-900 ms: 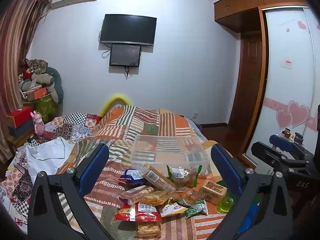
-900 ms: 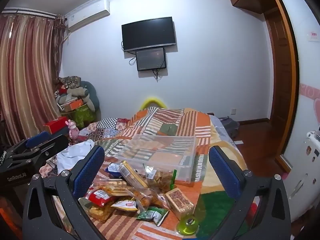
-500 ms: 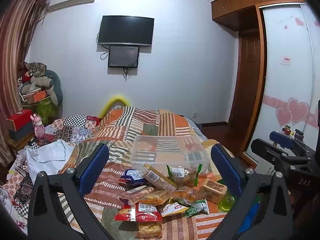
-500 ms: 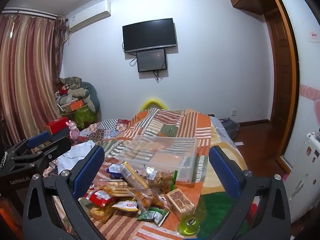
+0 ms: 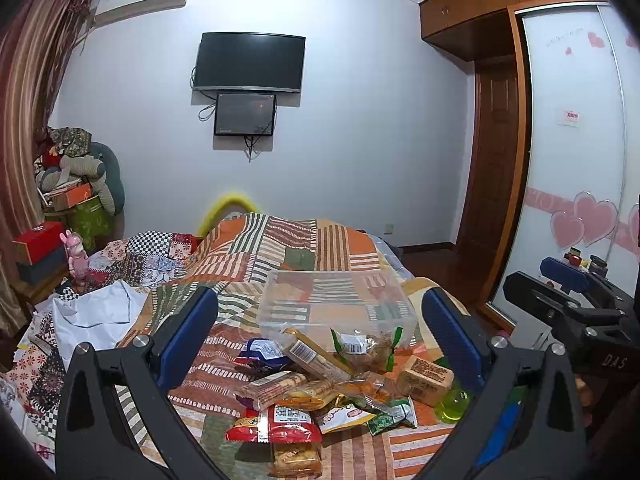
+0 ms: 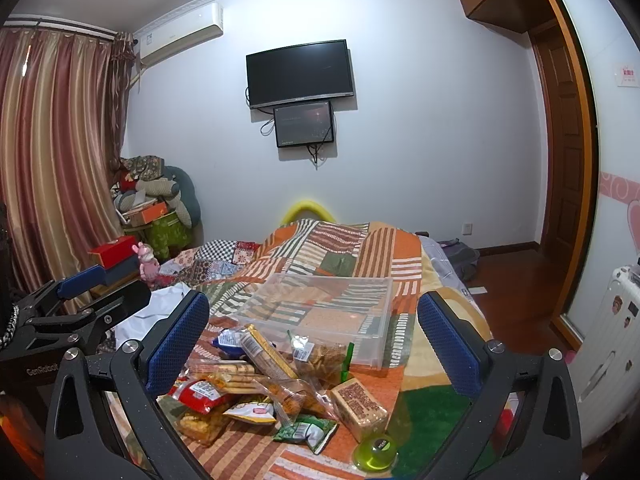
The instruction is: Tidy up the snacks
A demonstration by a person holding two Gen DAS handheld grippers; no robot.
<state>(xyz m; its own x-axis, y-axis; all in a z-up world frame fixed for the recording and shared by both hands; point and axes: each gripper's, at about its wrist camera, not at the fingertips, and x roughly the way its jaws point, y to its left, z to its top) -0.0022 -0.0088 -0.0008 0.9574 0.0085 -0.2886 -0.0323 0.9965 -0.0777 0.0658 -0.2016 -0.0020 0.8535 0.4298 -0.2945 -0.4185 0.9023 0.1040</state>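
A pile of wrapped snacks (image 5: 320,384) lies on the patchwork bedspread, also in the right wrist view (image 6: 264,384). It includes a red packet (image 5: 280,420), a brown block (image 5: 426,374) and a green jelly cup (image 6: 376,450). An empty clear plastic bin (image 5: 336,304) stands just behind the pile and shows in the right wrist view (image 6: 320,308). My left gripper (image 5: 320,340) is open and empty above the pile. My right gripper (image 6: 314,344) is open and empty to its right, also over the pile.
The bed (image 5: 280,248) fills the middle; white cloth (image 5: 96,316) lies at its left. Boxes and cushions (image 5: 72,192) are stacked in the left corner by the curtain. A wardrobe (image 5: 572,160) and door stand right. A white suitcase (image 6: 612,336) stands at the far right.
Both views have shifted slightly, with the left gripper tilting a little. The snacks and bin have not moved. Both grippers stay open.
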